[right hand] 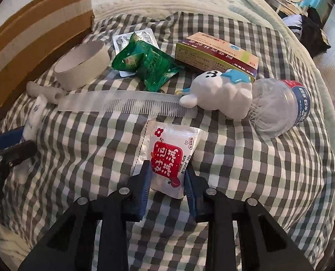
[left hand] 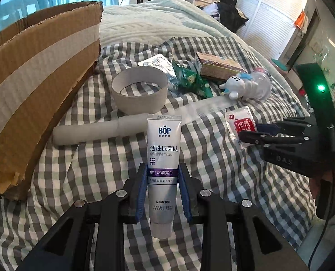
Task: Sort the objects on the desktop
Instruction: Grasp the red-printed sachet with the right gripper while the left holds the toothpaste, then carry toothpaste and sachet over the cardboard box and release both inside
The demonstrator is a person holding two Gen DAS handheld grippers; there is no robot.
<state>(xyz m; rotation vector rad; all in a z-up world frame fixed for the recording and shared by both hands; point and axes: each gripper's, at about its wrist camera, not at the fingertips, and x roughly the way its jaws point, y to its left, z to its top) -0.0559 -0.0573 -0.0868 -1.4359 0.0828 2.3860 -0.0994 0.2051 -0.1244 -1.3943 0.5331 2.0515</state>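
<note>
Clamped between the blue pads of the left gripper (left hand: 162,194), a white toothpaste tube (left hand: 164,158) is standing upright in the left wrist view, jaws narrowed onto its lower half. Beyond it, a white cylinder (left hand: 95,132) and a cardboard ring (left hand: 140,90) are lying on the checked bedsheet (left hand: 235,180), with the open cardboard box (left hand: 38,85) sitting to the left. At the right edge, the right gripper (left hand: 253,133) is reaching onto a clear packet with a red label (left hand: 241,124).

Seen from the right wrist, the right gripper is closing its pads against both sides of that packet, which is lying on the sheet. Just past it, a translucent comb (right hand: 129,103) is stretching across, its right end touching a white toy figure (right hand: 221,92) that is resting against a plastic bottle (right hand: 280,106). Farther back, a green wrapper (right hand: 149,65), a blister pack (right hand: 133,39) and a medicine box (right hand: 217,56) are lying near each other.
</note>
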